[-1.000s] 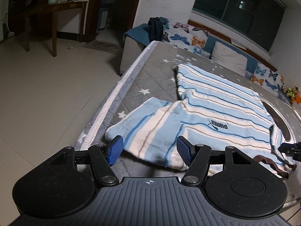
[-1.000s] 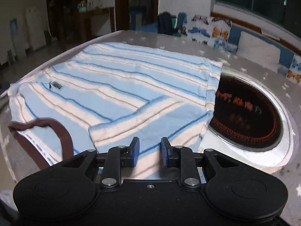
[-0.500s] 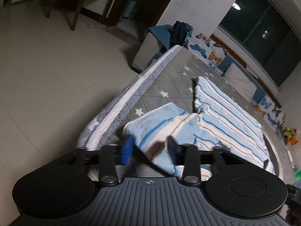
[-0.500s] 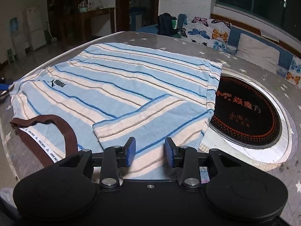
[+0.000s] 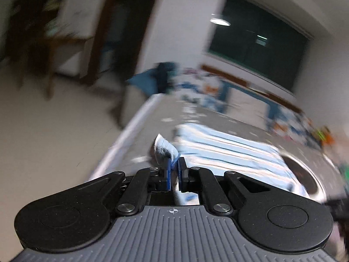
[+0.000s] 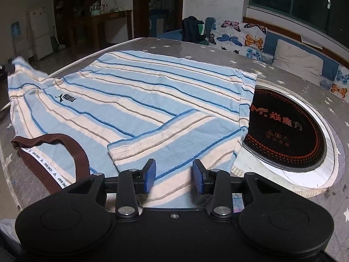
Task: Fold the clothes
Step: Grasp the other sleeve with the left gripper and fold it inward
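Star-print grey mattress [image 6: 283, 80] under soft striped shirt [image 6: 135, 100], left gripper [image 5: 173, 170] fingers pinching its sleeve, right gripper [image 6: 174, 175] fingers spread.

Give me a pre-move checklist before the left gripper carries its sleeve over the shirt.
1. left gripper shut on left sleeve: ok, cloth sits between the pads.
2. Sleeve lifted off the table: ok, its tip is raised in the right wrist view.
3. right sleeve already folded onto the striped shirt: ok.
4. right gripper open, holding nothing: ok.
5. Shirt body flat: ok, minor wrinkles.
6. Depth of the left grip: cannot tell, left view is blurred.
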